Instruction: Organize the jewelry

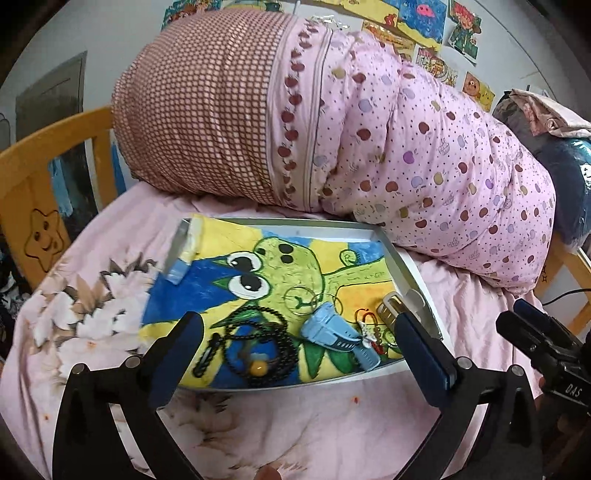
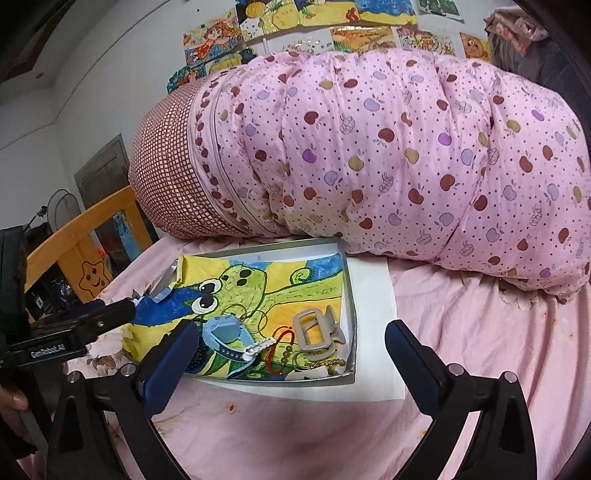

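A rolled pink apple-print quilt (image 2: 406, 155) lies on the pink bedsheet (image 2: 480, 332), below children's drawings (image 2: 295, 18) on the wall.

Heads up, your right gripper (image 2: 291, 352) finger hides black bead necklace (image 1: 275, 345) in right view; left finger covers hair clip (image 1: 392, 303) in yours. Small gold bits (image 2: 327, 363) too tiny.

A child's bedroom in a home. Shown by a bed (image 2: 480, 332) with a pink sheet, a rolled quilt (image 2: 406, 155) printed with apples lying across it, a wooden bed rail (image 1: 40, 225) with a smiling star at the left, and children's drawings (image 2: 314, 22) taped to the wall along the top.
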{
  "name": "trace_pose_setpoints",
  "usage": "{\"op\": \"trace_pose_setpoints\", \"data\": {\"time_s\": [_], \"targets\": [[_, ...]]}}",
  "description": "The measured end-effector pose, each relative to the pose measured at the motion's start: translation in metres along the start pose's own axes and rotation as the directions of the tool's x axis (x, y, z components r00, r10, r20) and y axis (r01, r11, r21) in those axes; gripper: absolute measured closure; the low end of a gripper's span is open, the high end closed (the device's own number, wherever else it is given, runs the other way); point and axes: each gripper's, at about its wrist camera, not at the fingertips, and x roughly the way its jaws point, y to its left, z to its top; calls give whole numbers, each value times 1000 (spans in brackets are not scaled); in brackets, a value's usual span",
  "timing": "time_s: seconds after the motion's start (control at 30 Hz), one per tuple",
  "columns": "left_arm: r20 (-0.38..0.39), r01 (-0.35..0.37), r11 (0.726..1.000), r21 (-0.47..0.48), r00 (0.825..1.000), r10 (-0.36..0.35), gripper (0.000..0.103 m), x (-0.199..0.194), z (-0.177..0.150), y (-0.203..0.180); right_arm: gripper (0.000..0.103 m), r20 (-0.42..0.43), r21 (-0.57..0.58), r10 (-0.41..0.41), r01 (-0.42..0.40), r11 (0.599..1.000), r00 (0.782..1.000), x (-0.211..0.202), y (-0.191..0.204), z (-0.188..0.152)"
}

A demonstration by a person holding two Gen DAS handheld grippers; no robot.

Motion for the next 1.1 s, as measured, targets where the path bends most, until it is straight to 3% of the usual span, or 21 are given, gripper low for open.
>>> {"op": "trace_pose_setpoints", "data": {"time_s": [0.53,1.1], "targets": [[52,-43,999,20,998,42,2,-59,-25,14,0,60,-52,17,-14,999,998,-41,42,-9],[90,-101,993,68,991,94,2,-115,-67,-2,0,65,-53,7,-3,999,998,-89,56,-49]]}}
